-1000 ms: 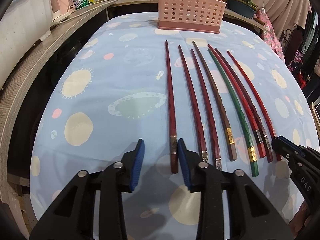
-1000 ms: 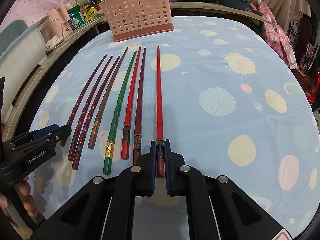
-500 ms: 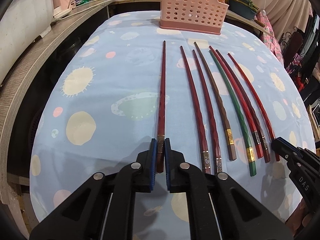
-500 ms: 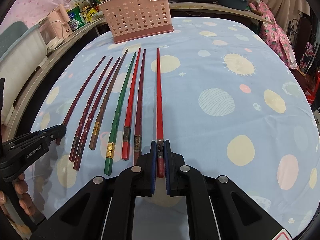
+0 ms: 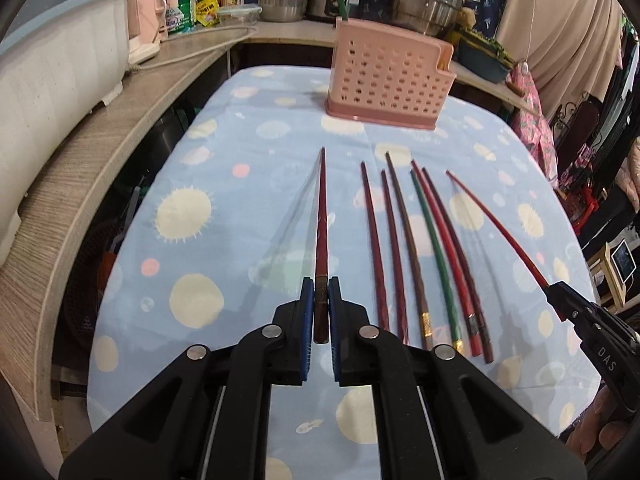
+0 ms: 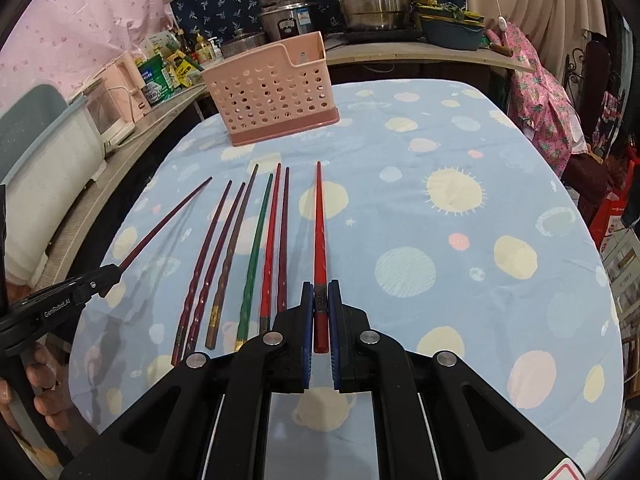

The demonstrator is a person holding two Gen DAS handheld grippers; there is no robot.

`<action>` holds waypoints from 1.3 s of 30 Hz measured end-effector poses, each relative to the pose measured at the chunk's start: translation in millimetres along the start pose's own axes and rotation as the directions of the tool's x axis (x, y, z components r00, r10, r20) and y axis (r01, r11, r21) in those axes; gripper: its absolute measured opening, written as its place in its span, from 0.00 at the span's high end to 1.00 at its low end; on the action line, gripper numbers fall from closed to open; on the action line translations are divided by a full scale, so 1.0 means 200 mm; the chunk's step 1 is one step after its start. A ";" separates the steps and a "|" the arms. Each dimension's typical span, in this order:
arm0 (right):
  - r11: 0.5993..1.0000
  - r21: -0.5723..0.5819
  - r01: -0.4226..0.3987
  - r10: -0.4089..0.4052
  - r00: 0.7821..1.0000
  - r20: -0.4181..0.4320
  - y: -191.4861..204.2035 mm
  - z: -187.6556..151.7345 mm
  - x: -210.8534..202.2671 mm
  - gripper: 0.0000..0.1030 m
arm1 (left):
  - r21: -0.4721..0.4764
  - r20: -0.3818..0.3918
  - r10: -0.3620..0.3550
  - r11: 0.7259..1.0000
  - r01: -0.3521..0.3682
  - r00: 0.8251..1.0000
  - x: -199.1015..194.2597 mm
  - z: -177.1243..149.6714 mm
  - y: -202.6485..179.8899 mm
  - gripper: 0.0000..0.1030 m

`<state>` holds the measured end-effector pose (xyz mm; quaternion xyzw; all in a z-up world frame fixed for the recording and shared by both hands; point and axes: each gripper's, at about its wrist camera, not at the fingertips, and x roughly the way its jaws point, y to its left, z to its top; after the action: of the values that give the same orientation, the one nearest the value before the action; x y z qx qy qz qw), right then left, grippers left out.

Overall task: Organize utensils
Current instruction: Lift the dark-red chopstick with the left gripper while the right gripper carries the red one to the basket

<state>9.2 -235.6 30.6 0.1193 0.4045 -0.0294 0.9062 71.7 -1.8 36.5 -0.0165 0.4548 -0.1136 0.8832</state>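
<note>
The left gripper (image 5: 321, 300) clamps a dark red chopstick (image 5: 321, 216); the right gripper (image 6: 320, 300) clamps a bright red chopstick (image 6: 319, 224). Both are now lifted off the blue planet-print tablecloth (image 5: 224, 184), unlike before. Six chopsticks (image 5: 420, 248) lie between them, and the pink perforated plastic utensil holder (image 5: 388, 80) stands beyond, unobstructed.

The right gripper (image 6: 319, 316) hides two chopsticks' (image 6: 276, 240) butt ends, possibly banded.

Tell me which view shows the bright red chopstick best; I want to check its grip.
The right wrist view: the bright red chopstick runs straight up the frame's centre, its butt clamped in the right hand-held gripper. The left wrist view shows it only at the right edge, curved by the lens, its end hidden in that gripper.
</note>
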 end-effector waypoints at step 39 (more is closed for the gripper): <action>0.995 0.070 -0.073 0.051 0.958 0.282 -0.08 0.74 -0.26 0.94 | -0.059 0.235 0.017 0.998 -0.003 0.972 -0.25 0.73 0.05 0.93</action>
<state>78.5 -288.1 161.9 0.1629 0.2671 -0.0337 0.9492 164.6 8.6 160.6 -0.0533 0.3502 -0.0932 0.9305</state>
